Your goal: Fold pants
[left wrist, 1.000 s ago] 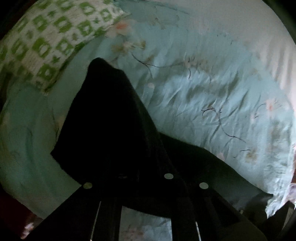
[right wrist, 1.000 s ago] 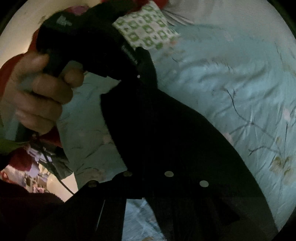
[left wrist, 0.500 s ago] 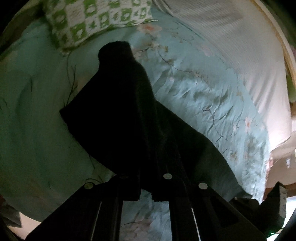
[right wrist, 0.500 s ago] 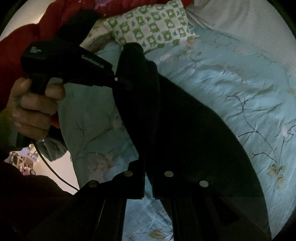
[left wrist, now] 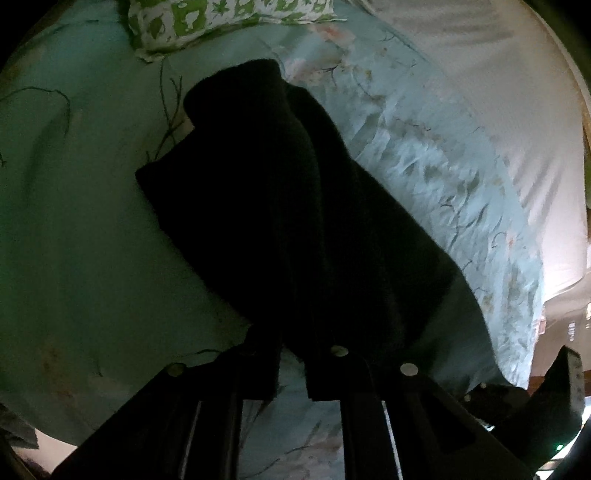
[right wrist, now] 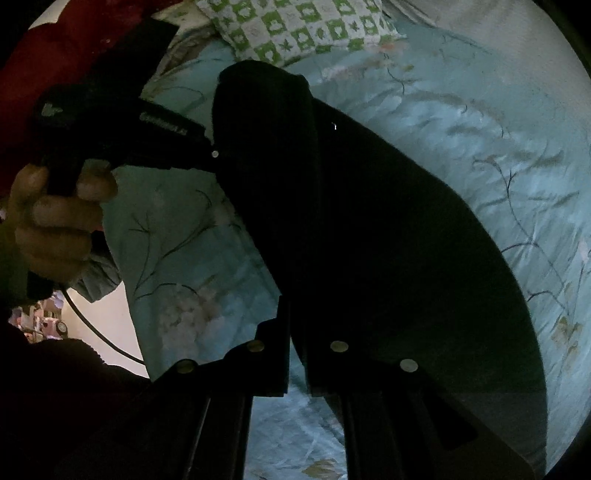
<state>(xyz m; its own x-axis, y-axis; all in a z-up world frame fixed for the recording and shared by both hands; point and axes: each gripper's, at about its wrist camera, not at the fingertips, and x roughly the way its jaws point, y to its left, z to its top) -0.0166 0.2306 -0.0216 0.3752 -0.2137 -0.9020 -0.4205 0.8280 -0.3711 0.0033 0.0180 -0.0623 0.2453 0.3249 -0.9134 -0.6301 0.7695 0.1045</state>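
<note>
The black pants [left wrist: 295, 221] hang lifted above the bed, draped down and away from both grippers. My left gripper [left wrist: 291, 347] is shut on one edge of the pants. My right gripper [right wrist: 297, 332] is shut on another edge of the pants [right wrist: 369, 240]. In the right wrist view the left gripper [right wrist: 207, 151] and the hand holding it show at the left, pinching the cloth. The fingertips are hidden in the dark fabric.
A light blue floral bedspread [left wrist: 424, 166] covers the bed below. A green and white checked pillow [right wrist: 303, 26] lies at the far end. A white sheet [left wrist: 480, 74] lies at the right. The bed's edge and floor show at the left [right wrist: 110, 321].
Both grippers have risen with the pants, which now hang more bunched and farther above the bedspread. The pillow has slid toward the top of both views.
</note>
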